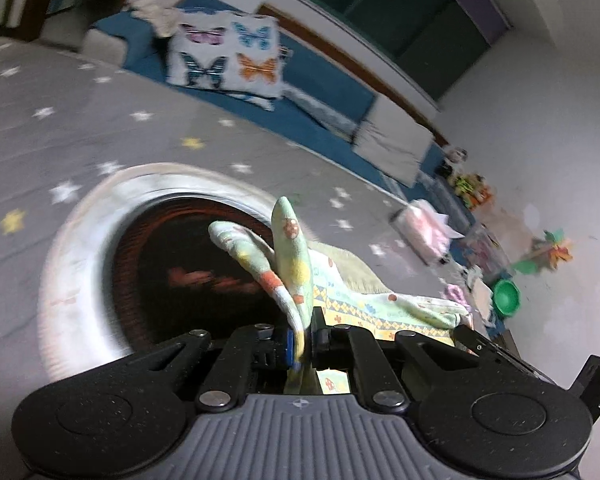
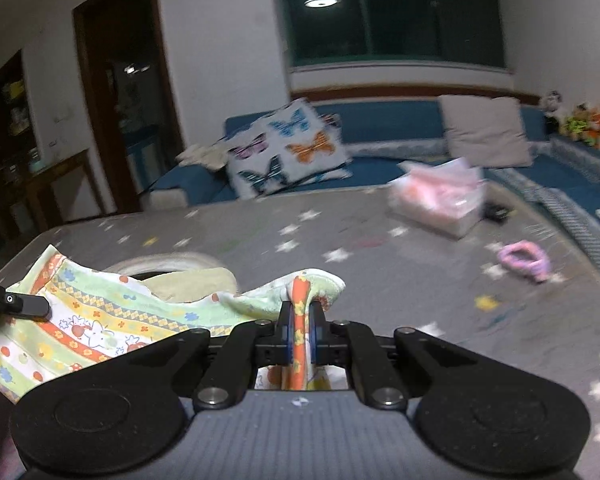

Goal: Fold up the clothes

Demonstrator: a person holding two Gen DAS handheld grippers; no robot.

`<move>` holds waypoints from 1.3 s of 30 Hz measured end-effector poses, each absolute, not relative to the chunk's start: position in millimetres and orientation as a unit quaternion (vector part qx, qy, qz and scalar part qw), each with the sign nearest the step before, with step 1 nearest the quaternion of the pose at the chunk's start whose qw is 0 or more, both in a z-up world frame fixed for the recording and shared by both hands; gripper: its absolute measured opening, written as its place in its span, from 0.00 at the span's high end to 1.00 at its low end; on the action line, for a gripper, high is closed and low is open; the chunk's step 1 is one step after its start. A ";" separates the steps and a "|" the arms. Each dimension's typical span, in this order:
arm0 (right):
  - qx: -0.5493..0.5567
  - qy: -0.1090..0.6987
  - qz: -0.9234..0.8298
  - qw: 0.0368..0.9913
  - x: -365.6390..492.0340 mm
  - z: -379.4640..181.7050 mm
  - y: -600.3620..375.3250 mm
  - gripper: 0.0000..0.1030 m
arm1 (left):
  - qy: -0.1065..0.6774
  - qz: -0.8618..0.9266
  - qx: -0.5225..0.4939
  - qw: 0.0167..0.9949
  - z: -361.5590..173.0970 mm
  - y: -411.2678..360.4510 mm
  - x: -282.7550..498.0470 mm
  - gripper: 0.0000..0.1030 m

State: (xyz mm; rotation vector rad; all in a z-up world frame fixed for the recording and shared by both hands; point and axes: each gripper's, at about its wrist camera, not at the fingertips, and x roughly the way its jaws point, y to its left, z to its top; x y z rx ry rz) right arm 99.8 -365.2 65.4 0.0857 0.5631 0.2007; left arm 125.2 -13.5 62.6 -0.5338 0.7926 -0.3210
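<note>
Both claws clamped on the printed baby garment (image 2: 100, 320), held up over the star-print desk (image 2: 380, 264). Left claw (image 1: 306, 334) pinches one edge, right claw (image 2: 300, 332) another; tissue pack (image 2: 440, 200) approx 1 o'clock.

- Left gripper (image 1: 305, 334): jaws closed, pinching a fold of cloth (image 1: 296, 264); wrist rolled, view tilted.
- Right gripper (image 2: 300, 330): jaws closed on another cloth edge; wrist level, pointing forward, low over the surface.

Patterned green-yellow garment (image 2: 100, 320) lifted, stretched over table.
</note>
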 end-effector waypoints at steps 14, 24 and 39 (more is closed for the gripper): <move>0.045 0.270 -0.021 0.962 129.9 78.6 -466.8 0.94 | 0.382 -0.242 -0.195 0.870 65.2 -135.0 206.2 0.92; 0.054 0.325 -0.061 0.942 154.2 27.2 -496.3 0.90 | 0.402 -0.177 -0.100 0.893 33.2 -147.0 217.6 0.78; 0.084 0.350 0.031 0.933 198.0 2.6 -458.1 0.74 | 0.412 -0.260 -0.078 0.870 12.8 -227.4 266.7 0.80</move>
